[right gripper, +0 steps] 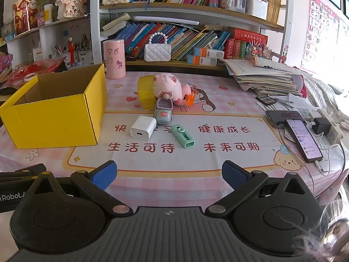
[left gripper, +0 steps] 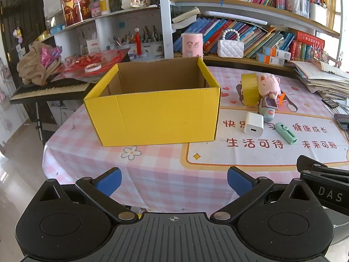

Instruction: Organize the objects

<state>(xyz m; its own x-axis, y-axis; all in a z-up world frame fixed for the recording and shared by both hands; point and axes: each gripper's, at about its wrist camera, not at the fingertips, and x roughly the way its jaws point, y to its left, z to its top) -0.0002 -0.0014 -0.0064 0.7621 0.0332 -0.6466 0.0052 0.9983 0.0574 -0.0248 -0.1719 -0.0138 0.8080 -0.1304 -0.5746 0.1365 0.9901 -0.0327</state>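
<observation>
On the pink tabletop (right gripper: 229, 113) ahead, both my claws hover spread wide and empty: left claw (left gripper: 173, 182) facing the open yellow box (left gripper: 152, 118), right claw (right gripper: 169, 175) facing the white charger (right gripper: 142, 128), green cutter (right gripper: 182, 136), toy car (right gripper: 163, 112) and pink plush (right gripper: 166, 86) just beside the box.

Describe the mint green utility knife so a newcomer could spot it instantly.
Start at the big open yellow cardboard box on the pink checked tablecloth. To its right lies a white cube charger; beside that is the mint green utility knife, the only long, slim item.
</observation>
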